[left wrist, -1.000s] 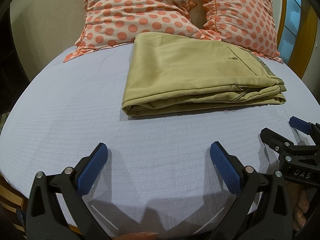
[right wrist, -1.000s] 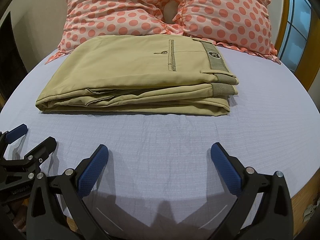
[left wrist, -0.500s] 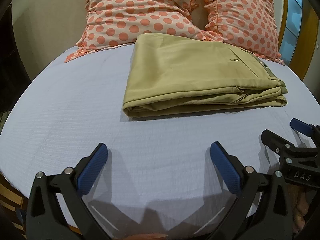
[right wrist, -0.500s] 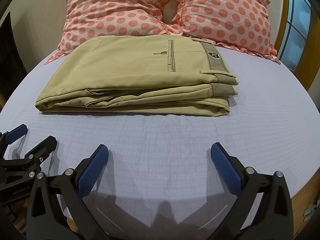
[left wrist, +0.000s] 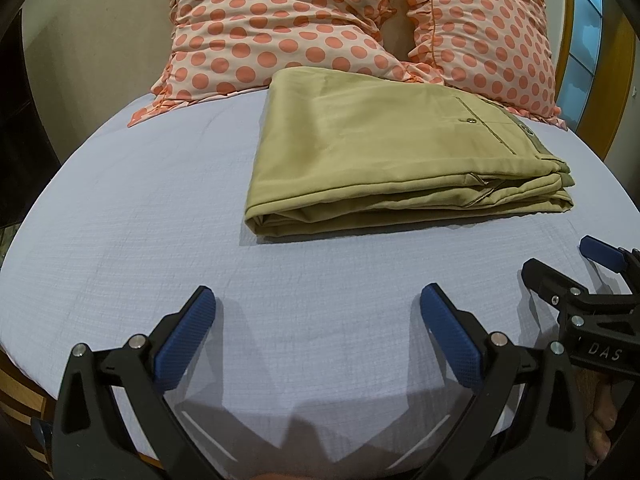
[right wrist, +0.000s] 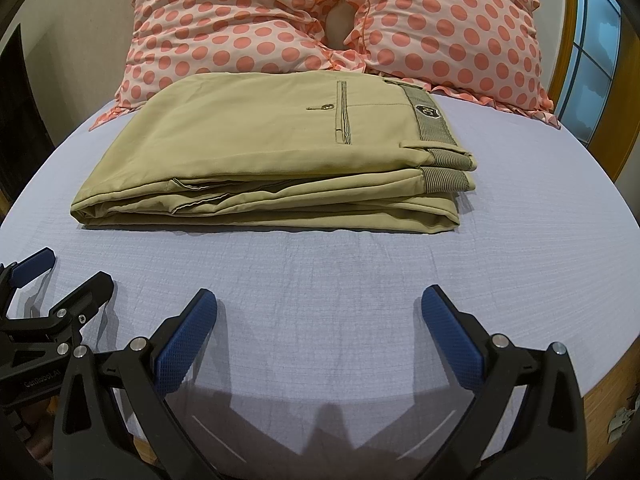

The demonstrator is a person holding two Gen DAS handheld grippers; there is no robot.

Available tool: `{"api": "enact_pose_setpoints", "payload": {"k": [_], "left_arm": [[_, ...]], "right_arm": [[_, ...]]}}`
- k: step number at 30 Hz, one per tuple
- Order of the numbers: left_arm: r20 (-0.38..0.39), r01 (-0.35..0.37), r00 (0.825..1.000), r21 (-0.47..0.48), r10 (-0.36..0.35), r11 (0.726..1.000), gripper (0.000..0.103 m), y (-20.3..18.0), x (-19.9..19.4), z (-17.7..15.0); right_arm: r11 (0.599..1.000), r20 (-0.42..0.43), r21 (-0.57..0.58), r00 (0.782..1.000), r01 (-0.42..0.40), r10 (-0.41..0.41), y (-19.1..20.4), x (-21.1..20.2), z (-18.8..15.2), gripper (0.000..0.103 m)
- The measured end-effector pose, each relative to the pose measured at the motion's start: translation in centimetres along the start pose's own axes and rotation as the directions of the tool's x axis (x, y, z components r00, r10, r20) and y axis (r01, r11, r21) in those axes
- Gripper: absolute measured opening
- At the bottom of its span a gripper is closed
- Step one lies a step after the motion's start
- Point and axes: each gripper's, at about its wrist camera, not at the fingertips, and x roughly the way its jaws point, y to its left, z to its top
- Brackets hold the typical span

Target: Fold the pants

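Note:
Khaki pants (left wrist: 384,160) lie folded in a flat stack on the pale blue bed sheet (left wrist: 140,208), waistband at the right; they also show in the right wrist view (right wrist: 280,164). My left gripper (left wrist: 318,304) is open and empty above the sheet, well short of the pants' near edge. My right gripper (right wrist: 320,304) is also open and empty, in front of the pants. Each gripper shows in the other's view: the right one at the right edge (left wrist: 560,258), the left one at the left edge (right wrist: 74,270).
Two pillows with orange dots (right wrist: 248,28) (right wrist: 452,28) lean against the wall behind the pants. The wooden bed frame (right wrist: 604,392) shows at the lower right. A window (right wrist: 596,44) is at the far right.
The left wrist view has shifted slightly, so the pants sit a little further right and lower. The right gripper and the pants have not moved.

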Motion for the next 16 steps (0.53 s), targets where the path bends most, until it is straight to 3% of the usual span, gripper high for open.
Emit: {"api": "enact_pose_setpoints", "payload": {"k": [16], "left_arm": [[0.012,0.0,1.0,0.003,0.0,1.0,0.101,-0.3,-0.13,-0.13]], "right_arm": [[1.0,0.002,0.001,1.0,0.001,-0.001,-0.1,0.01,0.11,0.102]]}}
